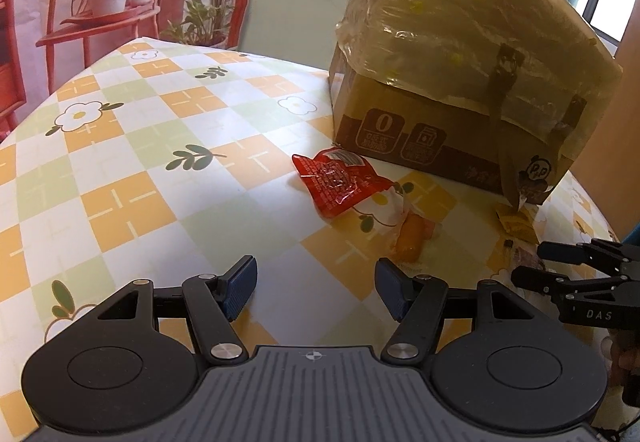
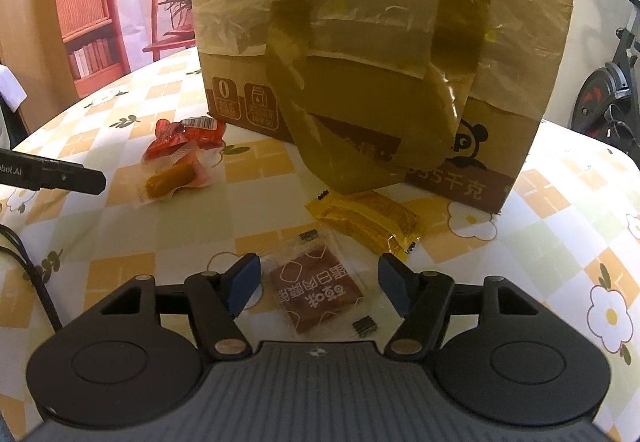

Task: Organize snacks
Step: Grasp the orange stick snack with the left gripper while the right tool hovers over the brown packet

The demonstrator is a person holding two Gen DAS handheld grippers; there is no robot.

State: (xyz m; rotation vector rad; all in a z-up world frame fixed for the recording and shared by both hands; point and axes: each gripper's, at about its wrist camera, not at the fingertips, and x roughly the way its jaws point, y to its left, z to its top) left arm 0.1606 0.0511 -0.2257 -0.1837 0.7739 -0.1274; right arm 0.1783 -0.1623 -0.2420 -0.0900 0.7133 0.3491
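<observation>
In the left wrist view my left gripper (image 1: 316, 288) is open over bare tablecloth, nothing between its fingers. Ahead of it lie a red snack packet (image 1: 340, 177) and a clear-wrapped sausage (image 1: 412, 238). A yellow packet (image 1: 516, 222) lies by the box corner, and my right gripper (image 1: 560, 274) shows at the right edge. In the right wrist view my right gripper (image 2: 320, 284) is open. A clear packet with a brown square snack (image 2: 316, 290) lies flat between its fingers, untouched by the pads. Beyond it are the yellow packet (image 2: 368, 222), the sausage (image 2: 172, 177) and the red packet (image 2: 184, 135).
A large taped cardboard box (image 2: 380, 61) wrapped in plastic stands at the back of the checked tablecloth (image 1: 132, 169). One finger of the left gripper (image 2: 60, 173) reaches in from the left. A black cable (image 2: 24, 254) runs at the left edge. An exercise bike (image 2: 608, 89) stands beyond the table.
</observation>
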